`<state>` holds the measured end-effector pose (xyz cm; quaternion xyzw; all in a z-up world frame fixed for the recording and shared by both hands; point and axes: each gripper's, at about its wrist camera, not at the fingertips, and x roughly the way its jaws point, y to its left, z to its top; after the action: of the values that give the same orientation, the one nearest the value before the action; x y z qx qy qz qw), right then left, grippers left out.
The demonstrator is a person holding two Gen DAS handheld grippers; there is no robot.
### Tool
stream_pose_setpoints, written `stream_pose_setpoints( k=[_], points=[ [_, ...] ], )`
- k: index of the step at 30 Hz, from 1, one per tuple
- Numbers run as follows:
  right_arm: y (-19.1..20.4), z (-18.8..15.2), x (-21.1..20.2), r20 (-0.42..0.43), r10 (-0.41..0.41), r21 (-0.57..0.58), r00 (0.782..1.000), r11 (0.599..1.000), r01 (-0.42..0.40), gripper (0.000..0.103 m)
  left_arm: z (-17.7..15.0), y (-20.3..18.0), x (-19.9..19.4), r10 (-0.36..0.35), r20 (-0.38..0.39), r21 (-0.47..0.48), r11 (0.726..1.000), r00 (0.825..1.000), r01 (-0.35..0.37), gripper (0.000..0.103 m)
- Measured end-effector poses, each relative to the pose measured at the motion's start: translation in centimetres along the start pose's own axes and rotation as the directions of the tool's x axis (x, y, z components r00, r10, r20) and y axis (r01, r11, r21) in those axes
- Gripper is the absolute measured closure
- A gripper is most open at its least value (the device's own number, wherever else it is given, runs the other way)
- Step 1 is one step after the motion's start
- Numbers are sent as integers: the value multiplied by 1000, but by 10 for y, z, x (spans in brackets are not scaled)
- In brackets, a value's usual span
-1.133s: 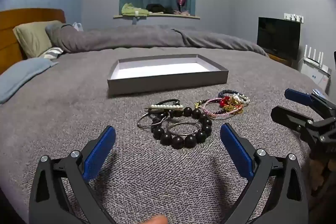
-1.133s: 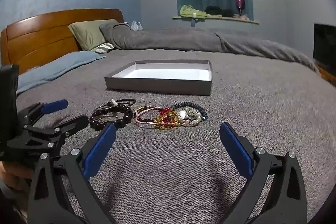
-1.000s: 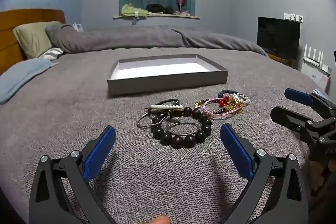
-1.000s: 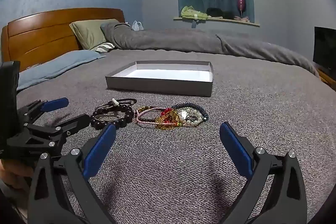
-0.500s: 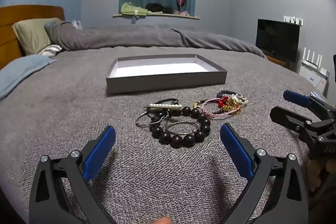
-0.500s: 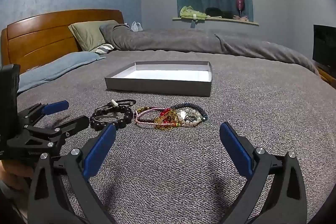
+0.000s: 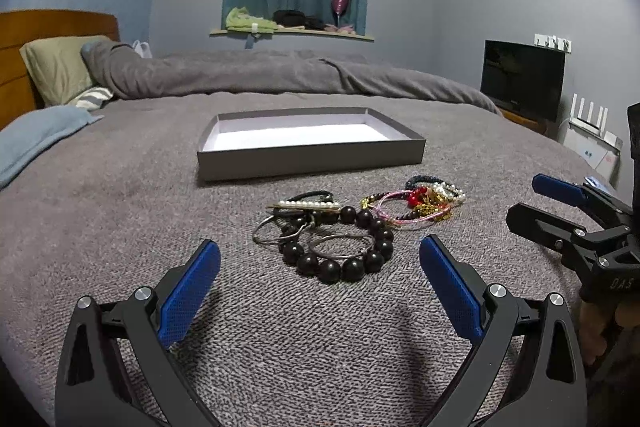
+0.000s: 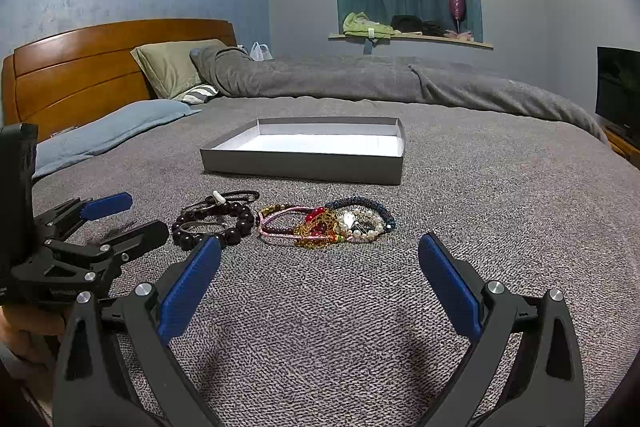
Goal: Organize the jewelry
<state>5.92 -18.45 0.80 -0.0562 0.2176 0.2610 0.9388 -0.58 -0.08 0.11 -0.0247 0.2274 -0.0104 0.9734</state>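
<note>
On the gray blanket (image 7: 120, 227), the left gripper (image 7: 320, 263) hangs with its blue fingers wide apart. Just past it lies a big black bead bracelet (image 7: 340, 243) with thin silver rings (image 7: 340, 245) on top and a pearl clip (image 7: 308, 205). To the right sits a tangled pile of colorful bracelets (image 7: 416, 203). Behind them is an open gray box (image 7: 312, 159). The right gripper (image 8: 320, 263) is also wide apart. Since a second ago, almost nothing has moved; the left gripper has only crept a tiny bit closer.

Coarse grey woven blanket (image 7: 120, 211); glossy dark bead bracelet (image 7: 340, 247); thin metal bangles (image 7: 340, 245) — probably steel; matt grey cardboard tray (image 7: 312, 157); polished wooden headboard (image 8: 92, 67).
</note>
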Motion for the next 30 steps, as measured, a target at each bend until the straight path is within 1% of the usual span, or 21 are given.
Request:
stream_pose_setpoints(
  k=[21,30],
  points=[
    [1,2,-1,6,2,5,1000,1000,-2,5,0,3,2,23,-2,-9,1000,1000,-23,4],
    [0,1,-1,6,4,5,1000,1000,-4,5,0,4,3,23,-5,-16,1000,1000,-23,5]
  ],
)
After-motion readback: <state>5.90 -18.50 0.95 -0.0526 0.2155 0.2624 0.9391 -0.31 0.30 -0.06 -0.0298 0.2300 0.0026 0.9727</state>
